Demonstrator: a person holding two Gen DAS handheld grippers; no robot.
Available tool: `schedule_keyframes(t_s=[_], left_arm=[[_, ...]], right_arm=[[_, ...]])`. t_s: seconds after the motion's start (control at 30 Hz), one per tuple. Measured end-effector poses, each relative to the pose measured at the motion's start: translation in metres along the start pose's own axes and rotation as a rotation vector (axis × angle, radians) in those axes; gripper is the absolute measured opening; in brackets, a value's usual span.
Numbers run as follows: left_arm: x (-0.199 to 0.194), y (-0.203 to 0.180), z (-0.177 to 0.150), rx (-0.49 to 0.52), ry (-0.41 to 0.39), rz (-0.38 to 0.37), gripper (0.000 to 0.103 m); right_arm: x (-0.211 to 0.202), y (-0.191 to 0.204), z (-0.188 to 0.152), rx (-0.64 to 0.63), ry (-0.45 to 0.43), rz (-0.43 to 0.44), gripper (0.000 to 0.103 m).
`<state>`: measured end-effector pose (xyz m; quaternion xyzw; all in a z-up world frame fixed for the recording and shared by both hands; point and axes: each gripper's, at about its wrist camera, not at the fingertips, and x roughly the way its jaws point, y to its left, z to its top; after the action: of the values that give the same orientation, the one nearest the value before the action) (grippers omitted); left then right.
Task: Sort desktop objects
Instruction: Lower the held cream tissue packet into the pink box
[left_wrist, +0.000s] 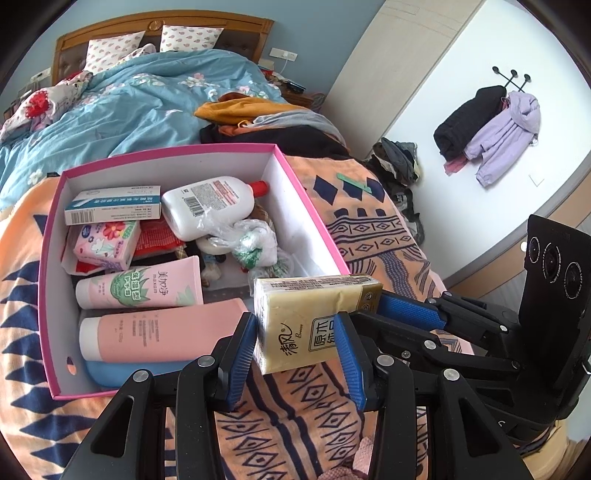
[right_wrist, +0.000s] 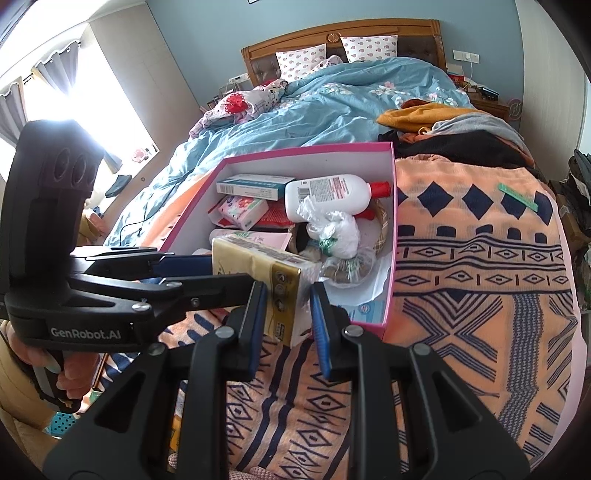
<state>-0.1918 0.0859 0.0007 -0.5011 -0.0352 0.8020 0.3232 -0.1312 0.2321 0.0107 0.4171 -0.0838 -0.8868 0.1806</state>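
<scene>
A beige tissue pack (left_wrist: 310, 321) hangs over the near right corner of a pink box (left_wrist: 288, 206). My left gripper (left_wrist: 297, 332) is shut on its middle, both blue pads pressed to its sides. My right gripper (left_wrist: 369, 308) comes in from the right and straddles the pack's end. In the right wrist view the right gripper (right_wrist: 289, 295) stands open around that end of the tissue pack (right_wrist: 255, 264): its left pad touches, and a thin gap shows at the right pad. The left gripper (right_wrist: 229, 271) reaches in from the left. The box (right_wrist: 314, 166) holds a white lotion bottle (left_wrist: 210, 203), pink tubes (left_wrist: 140, 288) and a plastic bag (left_wrist: 251, 243).
The box sits on an orange patterned blanket (right_wrist: 480, 258) on a bed. A green strip (right_wrist: 517, 195) lies on the blanket at the far right. Piled clothes (right_wrist: 443, 125) and a blue quilt (right_wrist: 314, 110) lie behind. A hand (right_wrist: 62, 373) grips the left gripper's handle.
</scene>
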Motion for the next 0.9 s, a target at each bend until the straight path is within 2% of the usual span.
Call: schedule_keyframes(t_s=[0.9], left_arm=[[0.019, 0.007, 0.021, -0.041, 0.002, -0.015, 0.043]], right_arm=[[0.013, -0.015, 0.022, -0.022, -0.006, -0.026, 0.027]])
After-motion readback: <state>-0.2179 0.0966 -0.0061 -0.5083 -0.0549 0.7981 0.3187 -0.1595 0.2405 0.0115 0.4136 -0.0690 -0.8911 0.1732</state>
